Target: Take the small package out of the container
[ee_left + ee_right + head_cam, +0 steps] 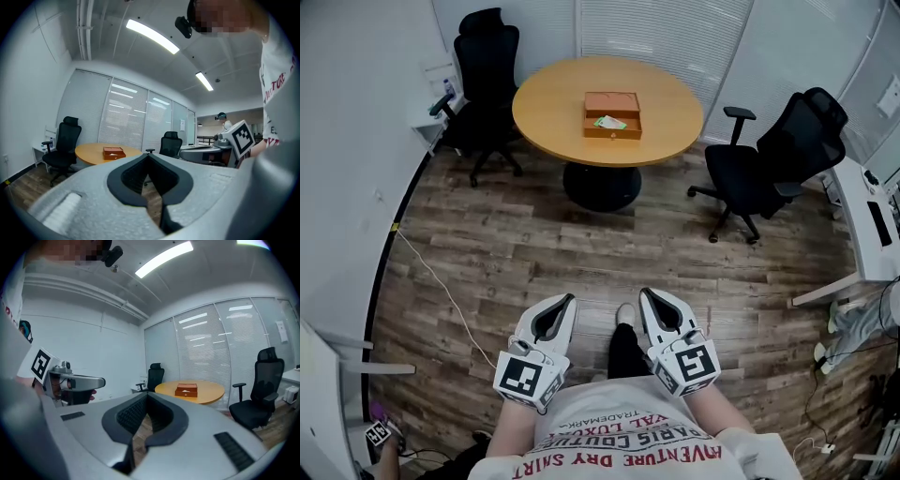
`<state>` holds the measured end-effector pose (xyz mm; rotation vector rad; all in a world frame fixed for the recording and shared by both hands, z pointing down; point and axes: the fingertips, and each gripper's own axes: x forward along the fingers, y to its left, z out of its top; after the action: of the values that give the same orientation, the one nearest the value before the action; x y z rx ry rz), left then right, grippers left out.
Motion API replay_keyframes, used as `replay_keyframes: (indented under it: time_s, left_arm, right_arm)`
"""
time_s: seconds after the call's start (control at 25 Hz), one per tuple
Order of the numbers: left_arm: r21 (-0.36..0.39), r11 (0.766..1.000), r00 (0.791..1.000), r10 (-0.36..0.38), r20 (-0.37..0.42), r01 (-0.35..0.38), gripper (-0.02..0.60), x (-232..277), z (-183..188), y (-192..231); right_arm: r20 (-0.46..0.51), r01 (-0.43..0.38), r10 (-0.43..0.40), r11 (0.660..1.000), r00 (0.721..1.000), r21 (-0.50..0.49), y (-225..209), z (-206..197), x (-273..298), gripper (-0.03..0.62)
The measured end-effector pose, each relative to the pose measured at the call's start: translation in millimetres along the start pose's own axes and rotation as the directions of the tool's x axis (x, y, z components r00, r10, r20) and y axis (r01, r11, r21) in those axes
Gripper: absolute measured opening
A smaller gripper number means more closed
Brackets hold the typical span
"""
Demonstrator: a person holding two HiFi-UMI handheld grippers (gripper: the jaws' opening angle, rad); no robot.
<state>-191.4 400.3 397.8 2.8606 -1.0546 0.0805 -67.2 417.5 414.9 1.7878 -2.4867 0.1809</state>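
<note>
Green-white package point(609, 122) lies in wooden container point(613, 134), long axis left-right.

The package point(609, 122) in the box point(613, 134) was too small to tell in detail; in both gripper views the box's contents could not be made out; the torso point(619, 441) was cut off at the bottom edge; the desk point(872, 225) ran past the right edge.

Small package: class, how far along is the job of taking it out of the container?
Done: nothing; the small package lies in the container on the round table. In hand: nothing; left tongs and right tongs are shut, empty, far from it. Left: approach, grasp, lift it out.
</note>
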Motion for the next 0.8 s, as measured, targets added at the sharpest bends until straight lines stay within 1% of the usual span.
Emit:
replay_keyframes:
  time_s: [0.2, 0.28, 0.36, 0.48, 0.6, 0.8]
  left_arm:
    - [-0.007, 1.000, 1.000, 0.021, 0.002, -0.021, 0.012, 58.3, 11.8, 32.9]
    - [-0.002, 0.999, 0.999, 0.034, -0.003, -0.034, 0.012, 85.5, 16.5, 47.6]
    - [-0.014, 0.999, 0.999, 0.051, 0.000, -0.051, 0.011, 114.5, 22.0, 62.6]
    - [-0.025, 0.997, 0.997, 0.078, 0.019, -0.078, 0.012, 164.2, 34.4, 82.3]
    - [-0.006, 0.995, 0.994, 0.100, 0.039, -0.100, 0.012, 214.5, 46.4, 96.7]
    - [-0.005, 0.994, 0.993, 0.108, 0.042, -0.108, 0.012, 277.9, 53.2, 115.4]
  right_arm:
    - [0.012, -0.011, 0.011, 1.000, 1.000, -0.002, -48.9, 14.4, 51.3, 0.006]
    - [0.018, 0.005, -0.005, 1.000, 1.000, 0.009, -75.4, 20.1, 73.4, 0.006]
    - [0.030, 0.018, -0.018, 1.000, 0.999, 0.018, -103.2, 28.3, 93.6, 0.007]
    - [0.045, 0.003, -0.002, 1.000, 0.999, -0.018, -143.8, 43.6, 124.8, 0.008]
    - [0.037, -0.011, 0.012, 0.999, 0.999, -0.051, -184.5, 51.5, 156.4, 0.008]
    - [0.001, -0.007, 0.007, 0.999, 1.000, -0.038, -243.3, 49.3, 201.2, 0.008]
